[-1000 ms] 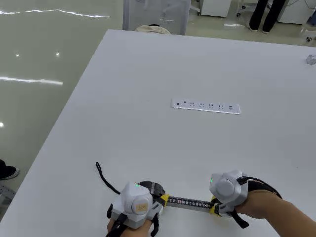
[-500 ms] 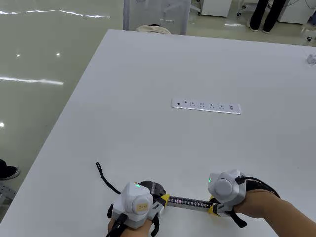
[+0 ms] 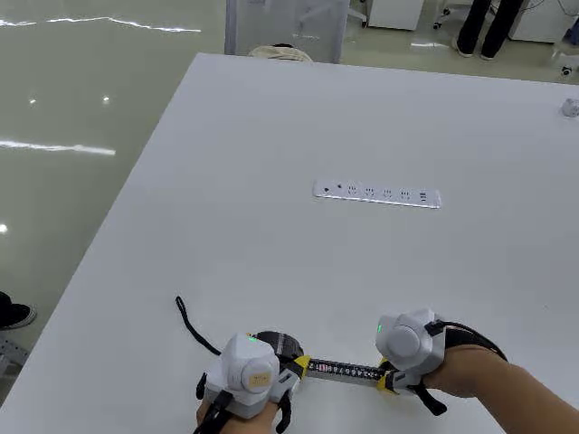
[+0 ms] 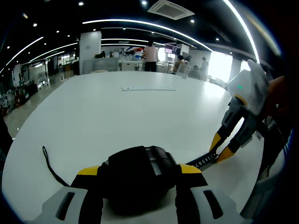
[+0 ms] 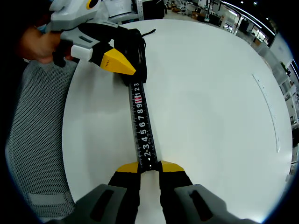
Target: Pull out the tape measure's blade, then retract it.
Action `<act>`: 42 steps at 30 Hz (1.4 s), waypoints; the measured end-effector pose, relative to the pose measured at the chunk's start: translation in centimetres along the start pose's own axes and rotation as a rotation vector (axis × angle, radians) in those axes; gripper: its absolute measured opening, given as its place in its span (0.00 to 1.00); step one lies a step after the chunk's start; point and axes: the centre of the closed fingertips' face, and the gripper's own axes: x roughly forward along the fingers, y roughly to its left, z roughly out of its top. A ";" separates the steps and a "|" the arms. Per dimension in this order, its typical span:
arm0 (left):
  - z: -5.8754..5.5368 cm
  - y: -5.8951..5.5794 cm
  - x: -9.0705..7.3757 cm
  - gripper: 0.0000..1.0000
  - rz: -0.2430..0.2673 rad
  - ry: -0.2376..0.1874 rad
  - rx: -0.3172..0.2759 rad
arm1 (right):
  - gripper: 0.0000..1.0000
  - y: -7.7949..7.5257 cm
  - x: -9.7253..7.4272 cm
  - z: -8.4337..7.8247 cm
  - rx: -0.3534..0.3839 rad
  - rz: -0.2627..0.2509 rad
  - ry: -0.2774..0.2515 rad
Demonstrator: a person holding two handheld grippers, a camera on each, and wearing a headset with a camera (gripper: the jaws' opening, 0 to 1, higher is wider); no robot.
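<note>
At the near edge of the white table (image 3: 271, 181), well short of the power strip (image 3: 376, 194), the left gripper (image 4: 139, 170) is clamped around the black tape case (image 3: 279, 344), which sits on the tabletop. To its right, the right gripper (image 5: 149, 166) pinches the blade (image 5: 141, 126) by its tip. A short stretch of blade spans the gap between them. From the case a thin black strap (image 3: 192, 325) trails left.

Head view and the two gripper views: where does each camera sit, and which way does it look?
Head view: on the headset, facing down at the table, left gripper, right gripper, a forearm.
Left gripper view: along its jaws, over the tape measure case, toward the right gripper.
Right gripper view: along the blade, toward the left gripper.
Shared: the blade, in all three.
</note>
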 end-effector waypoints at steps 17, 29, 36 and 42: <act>0.0 0.0 0.1 0.59 0.003 0.010 0.009 | 0.15 0.0 0.2 0.7 -0.001 0.005 -0.012; 0.0 0.1 0.1 0.59 0.005 0.012 0.008 | 0.15 0.1 0.4 1.1 -0.005 0.007 -0.017; 0.0 0.0 0.2 0.59 0.006 0.013 0.007 | 0.15 0.1 0.6 1.4 -0.002 0.005 -0.017; 0.0 0.1 0.2 0.59 0.007 0.015 0.004 | 0.15 0.1 0.8 1.7 0.000 0.005 -0.015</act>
